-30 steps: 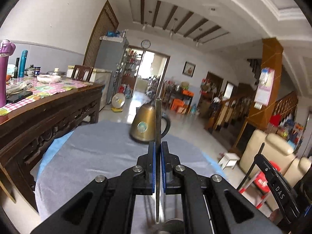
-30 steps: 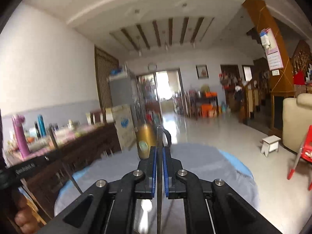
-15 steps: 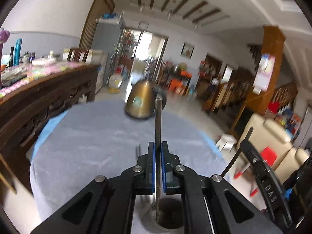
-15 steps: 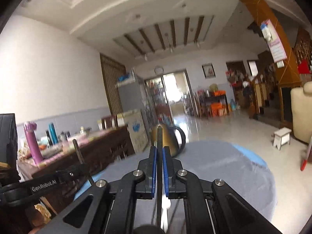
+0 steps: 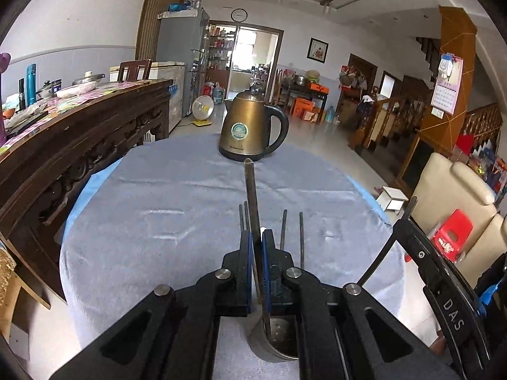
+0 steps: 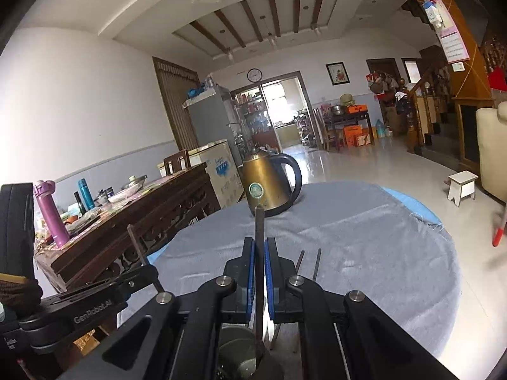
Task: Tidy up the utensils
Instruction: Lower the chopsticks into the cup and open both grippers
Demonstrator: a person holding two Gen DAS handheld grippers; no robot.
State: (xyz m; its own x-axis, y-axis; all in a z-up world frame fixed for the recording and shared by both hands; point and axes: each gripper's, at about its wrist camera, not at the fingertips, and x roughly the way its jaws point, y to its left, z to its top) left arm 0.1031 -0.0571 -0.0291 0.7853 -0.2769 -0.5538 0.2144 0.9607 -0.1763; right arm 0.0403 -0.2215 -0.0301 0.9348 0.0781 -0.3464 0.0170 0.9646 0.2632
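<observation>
Your left claw (image 5: pixel 257 247) clamps a flat metal utensil (image 5: pixel 252 196) above the steel holder (image 5: pixel 275 342). Your right claw (image 6: pixel 259 253) clamps a second utensil (image 6: pixel 259 221). Both point at the kettle (image 5: pixel 250 126).

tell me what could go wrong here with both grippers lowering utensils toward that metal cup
1. The left gripper and right gripper each pinch a thin utensil above the same metal holder; they sit close together and could collide.
2. Chopsticks already stand in the holder and may block or deflect the incoming utensil.
3. A sideways nudge could tip the holder on the soft cloth.
</observation>
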